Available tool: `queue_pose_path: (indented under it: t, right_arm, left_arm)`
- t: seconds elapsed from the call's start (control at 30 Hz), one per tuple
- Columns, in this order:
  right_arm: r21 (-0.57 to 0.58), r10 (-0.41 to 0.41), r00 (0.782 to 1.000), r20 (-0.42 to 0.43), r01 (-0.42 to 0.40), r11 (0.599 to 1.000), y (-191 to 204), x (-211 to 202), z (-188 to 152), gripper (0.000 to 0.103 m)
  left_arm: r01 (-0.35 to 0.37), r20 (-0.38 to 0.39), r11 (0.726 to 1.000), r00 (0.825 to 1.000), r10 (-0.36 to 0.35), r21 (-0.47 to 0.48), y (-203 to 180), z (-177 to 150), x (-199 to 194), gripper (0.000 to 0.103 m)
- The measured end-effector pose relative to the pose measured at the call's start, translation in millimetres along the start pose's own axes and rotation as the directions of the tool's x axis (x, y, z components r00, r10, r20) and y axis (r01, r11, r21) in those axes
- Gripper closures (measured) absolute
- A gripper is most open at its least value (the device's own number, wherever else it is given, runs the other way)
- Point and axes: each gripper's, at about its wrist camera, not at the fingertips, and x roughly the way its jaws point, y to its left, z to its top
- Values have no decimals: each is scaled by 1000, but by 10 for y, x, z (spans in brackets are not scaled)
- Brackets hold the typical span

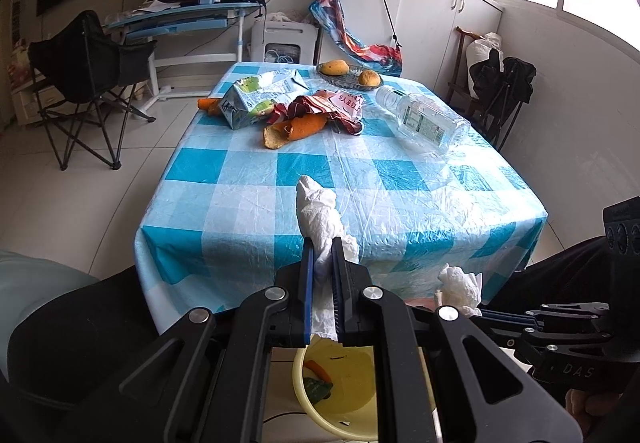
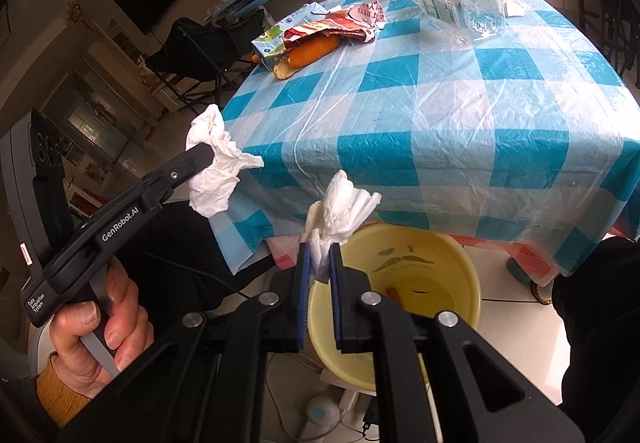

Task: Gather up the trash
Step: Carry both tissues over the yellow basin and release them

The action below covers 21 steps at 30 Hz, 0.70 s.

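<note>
Yellow bucket (image 2: 452, 255) at bottom centre holds carrot piece (image 2: 394, 294). Right gripper (image 2: 320, 263) pinches tissue (image 2: 340, 211), pointing up. Left gripper (image 1: 322, 263) pinches second tissue (image 1: 318, 211), long axis upward.

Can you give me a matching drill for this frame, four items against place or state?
Items:
1. left gripper
2. right gripper
3. clear plastic bottle
4. yellow bin

Places or states:
A. lying on its side on the checked tablecloth
B. on the floor at the table's near edge, scraps inside
C. shut on a crumpled tissue, seen from the side in the right wrist view
D. shut on a crumpled tissue above the yellow bin's rim in its own view

Pairs: 1-C, 2-D, 3-A, 4-B
</note>
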Motion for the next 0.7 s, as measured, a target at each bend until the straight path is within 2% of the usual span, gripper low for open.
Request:
queue_pose_path:
  t: [0.27, 0.57, 0.7]
  right_arm:
    - [11, -10, 999, -33, 11, 1000, 10, -6, -61, 91]
    - [35, -12, 1000, -13, 13, 999, -29, -61, -86, 87]
    - [50, -18, 1000, 5, 18, 999, -50, -95, -78, 76]
  left_arm:
    - [22, -22, 999, 1000, -21, 29, -121, -69, -10, 95]
    - [47, -52, 997, 998, -44, 62, -247, -134, 16, 95]
    - [60, -70, 995, 996, -54, 82, -302, -160, 44, 95]
